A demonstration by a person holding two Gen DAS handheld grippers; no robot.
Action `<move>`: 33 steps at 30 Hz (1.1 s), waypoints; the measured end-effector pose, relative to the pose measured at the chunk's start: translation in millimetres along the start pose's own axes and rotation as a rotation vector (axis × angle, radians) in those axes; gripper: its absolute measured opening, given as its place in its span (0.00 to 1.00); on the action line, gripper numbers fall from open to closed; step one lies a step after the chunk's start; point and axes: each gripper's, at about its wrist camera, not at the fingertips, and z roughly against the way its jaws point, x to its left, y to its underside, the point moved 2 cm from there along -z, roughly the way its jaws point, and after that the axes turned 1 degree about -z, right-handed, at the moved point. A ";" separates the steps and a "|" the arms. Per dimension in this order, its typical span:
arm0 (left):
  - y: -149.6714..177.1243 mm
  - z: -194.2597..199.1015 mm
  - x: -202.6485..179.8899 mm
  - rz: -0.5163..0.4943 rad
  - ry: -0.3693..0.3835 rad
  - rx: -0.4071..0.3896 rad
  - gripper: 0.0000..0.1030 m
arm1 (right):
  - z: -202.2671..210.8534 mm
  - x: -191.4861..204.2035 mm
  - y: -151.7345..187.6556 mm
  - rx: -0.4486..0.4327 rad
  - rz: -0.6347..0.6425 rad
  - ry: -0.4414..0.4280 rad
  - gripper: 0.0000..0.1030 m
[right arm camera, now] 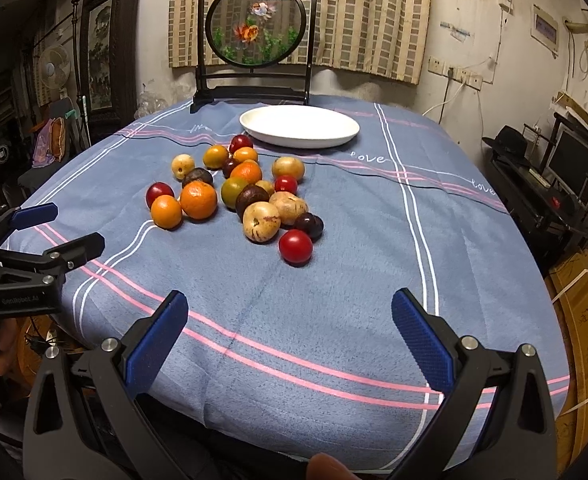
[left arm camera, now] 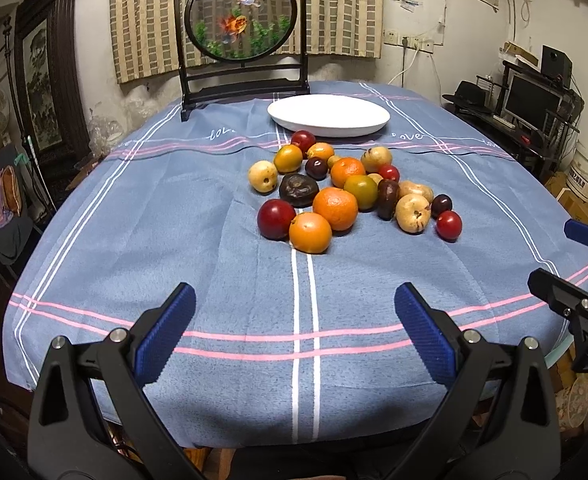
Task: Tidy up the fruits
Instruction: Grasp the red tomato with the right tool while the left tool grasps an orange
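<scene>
A pile of fruit lies mid-table: oranges (left arm camera: 335, 208) (right arm camera: 198, 199), red plums (left arm camera: 276, 218) (right arm camera: 295, 245), yellow-brown pears (left arm camera: 413, 213) (right arm camera: 261, 222) and dark purple fruits (left arm camera: 298, 189). A white oval plate (left arm camera: 329, 115) (right arm camera: 299, 126) stands empty behind the pile. My left gripper (left arm camera: 294, 332) is open and empty above the near table edge, well short of the fruit; it also shows in the right wrist view (right arm camera: 66, 226). My right gripper (right arm camera: 290, 338) is open and empty at the near right; it also shows in the left wrist view (left arm camera: 561, 256).
A blue striped tablecloth (left arm camera: 214, 280) (right arm camera: 373, 280) covers the table. A dark framed goldfish screen (left arm camera: 240, 24) (right arm camera: 256, 24) stands at the back edge behind the plate. Shelves and a monitor (left arm camera: 533, 100) are off to the right, clutter to the left.
</scene>
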 end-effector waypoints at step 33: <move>-2.2 -57.5 31.5 0.022 0.091 0.003 0.97 | -110.3 -19.5 -23.2 0.125 -0.042 -0.077 0.49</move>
